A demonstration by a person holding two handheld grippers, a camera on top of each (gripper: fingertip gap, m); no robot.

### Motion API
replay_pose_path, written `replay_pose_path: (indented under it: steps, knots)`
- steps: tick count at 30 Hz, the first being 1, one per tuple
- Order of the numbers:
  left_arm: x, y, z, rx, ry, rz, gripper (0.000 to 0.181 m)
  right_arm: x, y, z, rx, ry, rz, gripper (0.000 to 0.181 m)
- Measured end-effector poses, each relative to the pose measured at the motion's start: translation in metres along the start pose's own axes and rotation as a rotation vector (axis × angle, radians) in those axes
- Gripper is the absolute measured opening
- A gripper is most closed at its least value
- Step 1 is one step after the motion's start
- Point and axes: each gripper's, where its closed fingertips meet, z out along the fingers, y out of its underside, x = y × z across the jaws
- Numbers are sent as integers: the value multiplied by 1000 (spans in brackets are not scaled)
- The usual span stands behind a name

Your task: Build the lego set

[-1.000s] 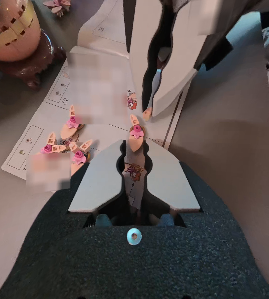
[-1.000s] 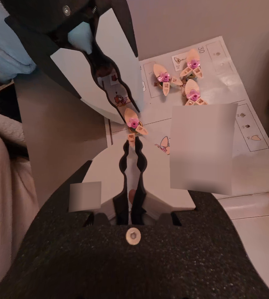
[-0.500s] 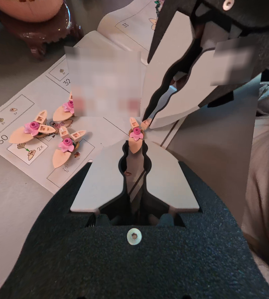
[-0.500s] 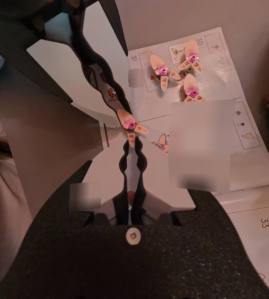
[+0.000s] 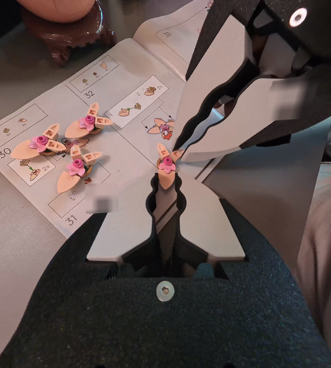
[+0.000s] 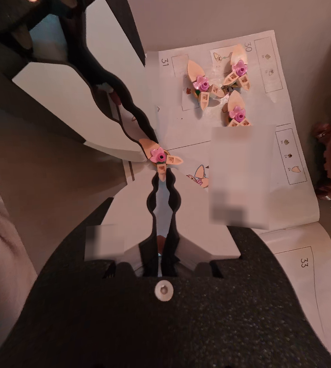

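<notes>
A small lego flower (image 5: pixel 167 162) with a pink centre, a gold base and peach petals is held between both grippers over the open instruction booklet (image 5: pixel 120 151). My left gripper (image 5: pixel 166 177) is shut on the flower's large peach petal. My right gripper (image 6: pixel 162 175) is shut on a small studded peach petal (image 6: pixel 162 170) that sits against the flower's centre (image 6: pixel 157 156). In the left wrist view the right gripper (image 5: pixel 178 154) reaches in from the upper right. In the right wrist view the left gripper (image 6: pixel 150 148) reaches in from the upper left.
Three finished flowers (image 5: pixel 77 167) lie close together on the booklet, also seen in the right wrist view (image 6: pixel 202 85). A glossy brown stand (image 5: pixel 67 33) with a pink object on it is at the booklet's far edge. Cloth lies beside the table edge (image 5: pixel 329 219).
The right gripper has brought the small peach petal from a short gap away up against the flower. Both grippers have shifted, so the three finished flowers now show more fully.
</notes>
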Motion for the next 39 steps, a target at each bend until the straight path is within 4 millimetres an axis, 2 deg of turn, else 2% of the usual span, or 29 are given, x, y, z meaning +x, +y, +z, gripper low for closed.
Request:
replay_pose_path:
  steps: [1, 22, 35, 39]
  knots:
    - [0, 0, 0, 2, -3, 0, 15, 0, 0, 0, -11, 4, -8, 7]
    - [3, 1, 1, 35, 28, -9, 14, 0, 2, 3, -272, 47, -112, 7]
    - [0, 4, -1, 39, 42, -29, 14, -1, -1, 6, -292, 15, -145, 8]
    - [0, 4, -2, 37, 48, -37, 14, -1, 1, 4, -267, -7, -108, 20]
